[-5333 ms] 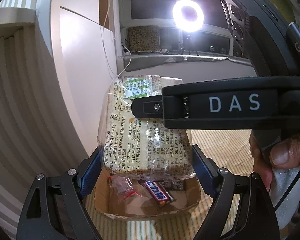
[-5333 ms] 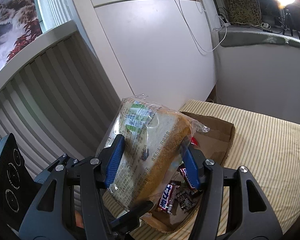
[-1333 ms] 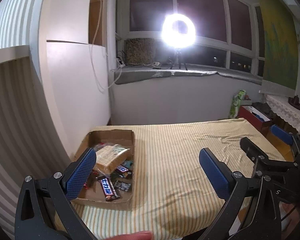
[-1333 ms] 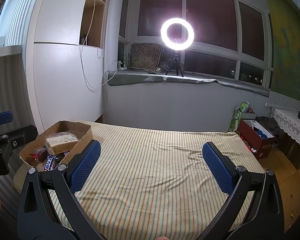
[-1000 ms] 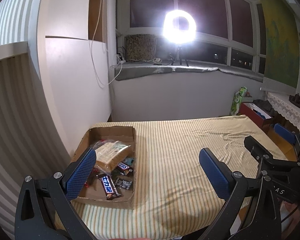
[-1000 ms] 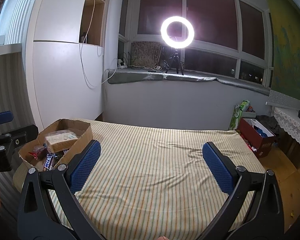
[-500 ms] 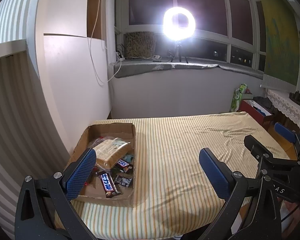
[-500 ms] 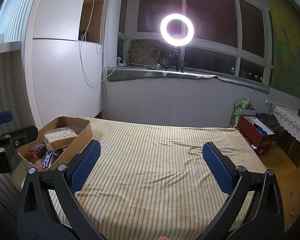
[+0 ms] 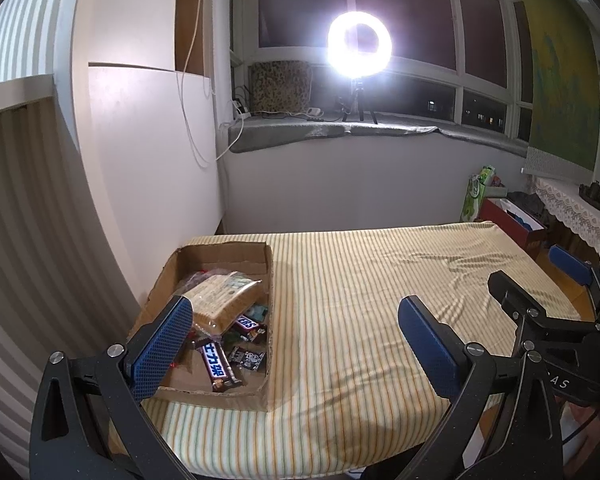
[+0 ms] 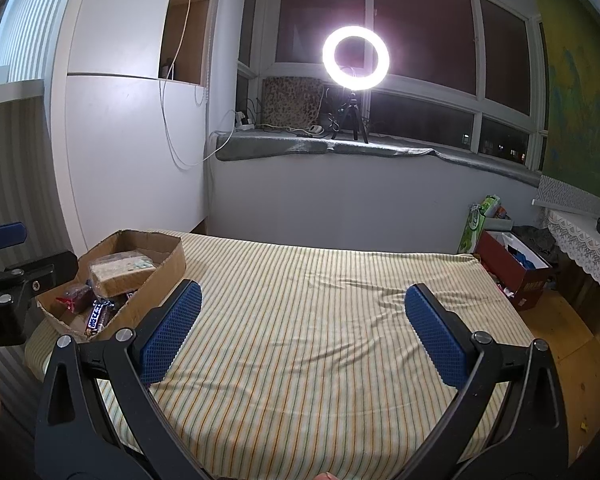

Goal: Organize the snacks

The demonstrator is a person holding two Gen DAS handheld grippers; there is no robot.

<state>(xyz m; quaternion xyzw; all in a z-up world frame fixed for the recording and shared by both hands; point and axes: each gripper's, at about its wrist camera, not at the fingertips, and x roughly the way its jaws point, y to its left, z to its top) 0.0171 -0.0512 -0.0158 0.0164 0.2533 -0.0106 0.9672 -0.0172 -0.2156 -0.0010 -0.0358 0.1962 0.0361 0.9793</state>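
cardboard box [image 9: 268,264] of snacks — left of right hand-held gripper [image 10: 300,334]

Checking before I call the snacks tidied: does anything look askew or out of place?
Only mildly: the bagged bread lies tilted atop the candy bars in the cardboard box, whose rim looks torn. Nothing shows on the striped bedcover outside it.

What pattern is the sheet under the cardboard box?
The sheet has thin yellow, green and cream stripes, clearest in the right wrist view.

striped bed [image 10: 320,320] carries a cardboard box [image 9: 228,254] at its left edge.
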